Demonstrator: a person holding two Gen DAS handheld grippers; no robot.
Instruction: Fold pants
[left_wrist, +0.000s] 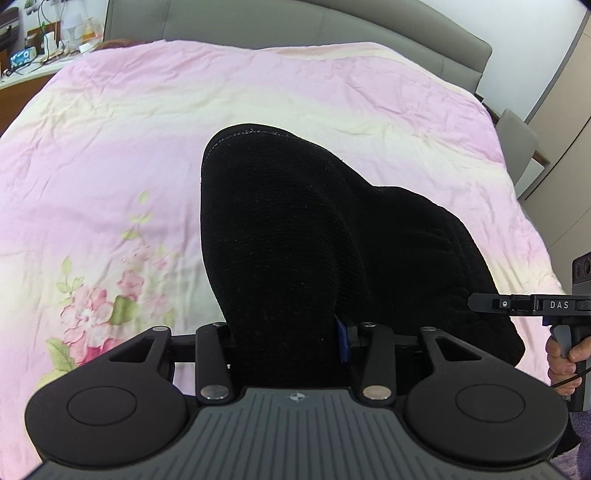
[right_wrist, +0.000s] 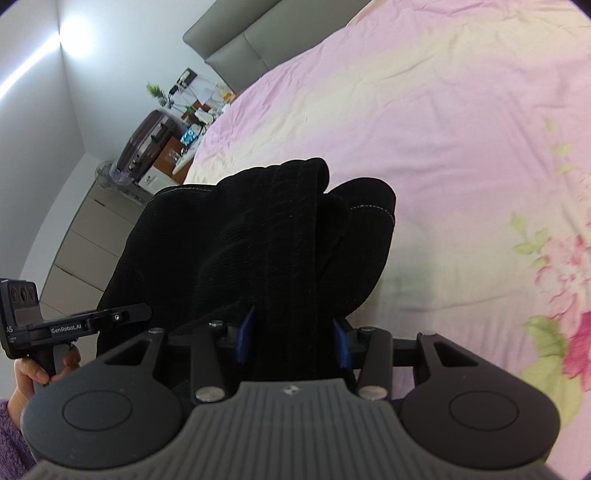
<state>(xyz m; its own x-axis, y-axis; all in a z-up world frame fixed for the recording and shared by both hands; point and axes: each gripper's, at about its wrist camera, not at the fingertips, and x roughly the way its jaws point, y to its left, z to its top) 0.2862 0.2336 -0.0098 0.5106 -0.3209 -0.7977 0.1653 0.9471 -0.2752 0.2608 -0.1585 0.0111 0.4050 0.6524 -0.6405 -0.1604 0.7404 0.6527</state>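
Pants (left_wrist: 295, 236): black, bunched, hanging from both grippers over pink floral quilt (left_wrist: 110, 147)
Left gripper (left_wrist: 288, 343): clamped on pants, 6 o'clock
Right gripper (right_wrist: 291, 341): clamped on pants, 6 o'clock

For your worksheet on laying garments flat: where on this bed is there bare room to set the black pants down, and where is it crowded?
The pink quilt lies bare from the grey headboard down to the printed flowers. It is crowded near the camera: the black pants hang from the left gripper and right gripper, both jaws shut on cloth.
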